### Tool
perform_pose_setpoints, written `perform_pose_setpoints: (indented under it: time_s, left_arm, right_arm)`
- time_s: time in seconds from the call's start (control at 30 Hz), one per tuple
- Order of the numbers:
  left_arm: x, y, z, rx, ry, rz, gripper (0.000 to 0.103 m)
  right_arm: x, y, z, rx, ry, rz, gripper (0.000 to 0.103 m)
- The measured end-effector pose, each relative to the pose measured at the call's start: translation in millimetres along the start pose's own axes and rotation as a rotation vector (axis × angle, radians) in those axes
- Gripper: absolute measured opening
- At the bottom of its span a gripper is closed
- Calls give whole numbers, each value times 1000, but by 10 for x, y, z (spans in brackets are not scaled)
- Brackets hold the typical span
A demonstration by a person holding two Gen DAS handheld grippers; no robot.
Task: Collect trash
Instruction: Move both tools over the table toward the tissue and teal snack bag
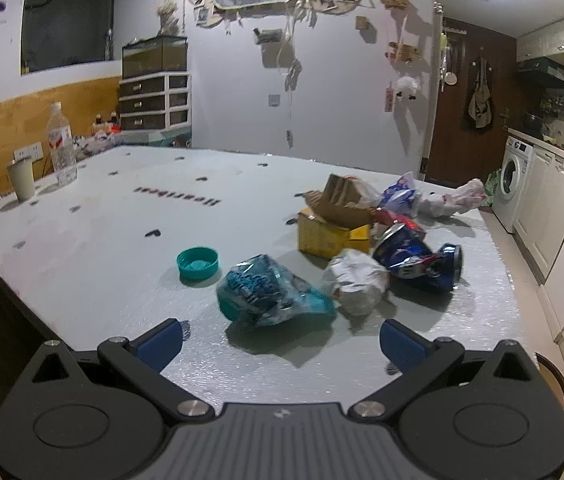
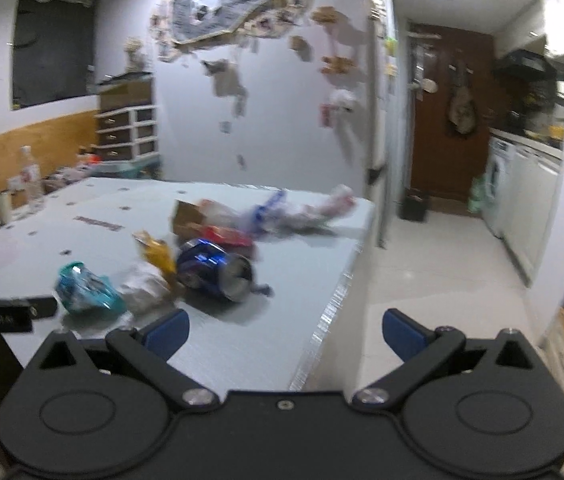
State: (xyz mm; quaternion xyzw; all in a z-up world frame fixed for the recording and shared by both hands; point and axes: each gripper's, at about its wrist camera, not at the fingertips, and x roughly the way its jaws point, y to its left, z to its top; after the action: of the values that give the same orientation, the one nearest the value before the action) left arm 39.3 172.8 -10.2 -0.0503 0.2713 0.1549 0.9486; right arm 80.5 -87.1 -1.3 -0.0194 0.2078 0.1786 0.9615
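Trash lies in a heap on the pale table (image 1: pixel 93 248): a crumpled teal wrapper (image 1: pixel 269 292), a white paper ball (image 1: pixel 356 282), a crushed blue can (image 1: pixel 418 258), a yellow box (image 1: pixel 328 234) with torn cardboard (image 1: pixel 338 196) on it, and white plastic bags (image 1: pixel 454 198). A teal lid (image 1: pixel 197 263) sits apart to the left. My left gripper (image 1: pixel 282 342) is open, just short of the teal wrapper. In the blurred right wrist view, my right gripper (image 2: pixel 286 334) is open over the table's near right edge, in front of the blue can (image 2: pixel 213 274) and teal wrapper (image 2: pixel 85 290).
A clear water bottle (image 1: pixel 61 144) and a white cup (image 1: pixel 21 178) stand at the table's far left. Drawers (image 1: pixel 153 100) stand against the back wall. A tiled floor (image 2: pixel 434 280), a washing machine (image 1: pixel 516 184) and white cabinets lie to the right.
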Motion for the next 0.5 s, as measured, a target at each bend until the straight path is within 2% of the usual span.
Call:
perform_pose_setpoints:
  time_s: [0.1,0.2,0.37,0.43,0.5]
  left_arm:
    - [151,124,5,-10,38,-10,103]
    - [264,211,9,-15,69,1,103]
    - [437,368,33,-41,113,1,103]
    - [474,418,22,-44,113,13,103]
    - [510,462,6,-60,114,-5,103]
  right_arm:
    - [230,146,90,-21,-11,54,103]
    - [501,277,166,-3,-5,169,103]
    - [1016,531,241,54,57,302,103]
    - [1196,651,251,62,85,333,103]
    - [1340,737,244,77,106,349,102]
